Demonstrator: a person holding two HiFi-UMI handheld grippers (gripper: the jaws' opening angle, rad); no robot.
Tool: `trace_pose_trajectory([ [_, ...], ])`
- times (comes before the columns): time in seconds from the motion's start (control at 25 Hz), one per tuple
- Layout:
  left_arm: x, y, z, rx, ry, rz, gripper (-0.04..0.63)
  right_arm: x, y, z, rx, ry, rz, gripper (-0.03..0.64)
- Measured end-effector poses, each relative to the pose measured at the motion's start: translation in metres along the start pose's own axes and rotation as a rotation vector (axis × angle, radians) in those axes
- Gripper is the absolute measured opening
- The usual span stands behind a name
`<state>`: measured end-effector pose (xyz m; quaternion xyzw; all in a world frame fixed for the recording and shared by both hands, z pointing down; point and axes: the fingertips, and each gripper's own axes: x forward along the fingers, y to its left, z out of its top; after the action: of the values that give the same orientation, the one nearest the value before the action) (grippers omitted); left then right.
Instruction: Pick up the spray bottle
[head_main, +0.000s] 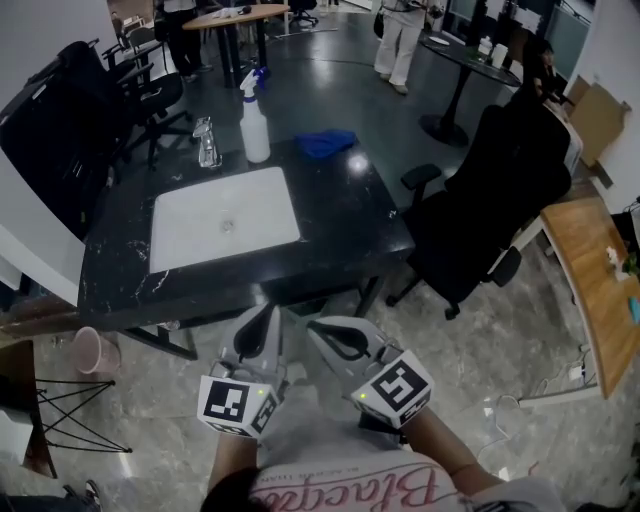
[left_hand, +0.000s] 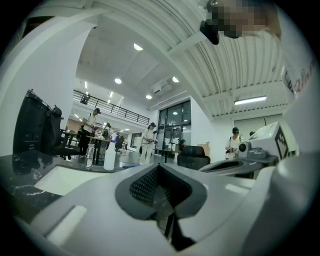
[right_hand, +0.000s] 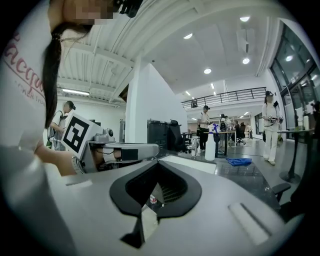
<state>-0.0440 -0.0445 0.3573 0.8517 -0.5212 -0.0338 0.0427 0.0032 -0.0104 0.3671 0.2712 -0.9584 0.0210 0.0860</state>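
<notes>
A white spray bottle (head_main: 255, 125) with a blue trigger head stands upright at the far edge of the black table (head_main: 340, 230). It shows small and distant in the left gripper view (left_hand: 109, 156) and the right gripper view (right_hand: 210, 149). My left gripper (head_main: 262, 318) and right gripper (head_main: 322, 328) hang side by side just short of the table's near edge, far from the bottle. Both point roughly level toward the table. In their own views the left gripper (left_hand: 159, 169) and the right gripper (right_hand: 157, 167) are shut with nothing held.
A white mat (head_main: 225, 215) covers the table's left middle. A clear glass bottle (head_main: 207, 143) stands left of the spray bottle, a blue cloth (head_main: 326, 143) lies to its right. A black office chair (head_main: 500, 190) sits right of the table, a pink bin (head_main: 92, 350) at the lower left.
</notes>
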Motion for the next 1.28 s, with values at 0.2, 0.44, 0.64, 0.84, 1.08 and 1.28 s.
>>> trace_pose_trajectory([
  [0.2, 0.049, 0.030, 0.007, 0.003, 0.006, -0.030, 0.000, 0.035, -0.044, 0.011, 0.009, -0.002, -0.019, 0.002],
  [0.44, 0.103, 0.080, 0.016, -0.003, 0.010, -0.045, 0.000, 0.089, -0.090, 0.026, -0.006, 0.003, -0.031, 0.002],
  [0.64, 0.138, 0.112, 0.018, 0.017, 0.004, -0.047, 0.000, 0.120, -0.116, 0.032, 0.008, -0.001, -0.036, 0.002],
  [0.84, 0.168, 0.144, 0.007, 0.025, 0.040, -0.029, 0.000, 0.137, -0.133, 0.028, 0.035, 0.017, -0.043, 0.002],
  [1.08, 0.195, 0.168, 0.011, 0.017, 0.035, -0.013, 0.009, 0.142, -0.181, 0.030, 0.078, 0.018, -0.111, 0.002],
  [1.28, 0.219, 0.183, 0.007, 0.038, 0.039, 0.016, 0.012, 0.148, -0.222, 0.042, 0.068, 0.003, -0.128, 0.002],
])
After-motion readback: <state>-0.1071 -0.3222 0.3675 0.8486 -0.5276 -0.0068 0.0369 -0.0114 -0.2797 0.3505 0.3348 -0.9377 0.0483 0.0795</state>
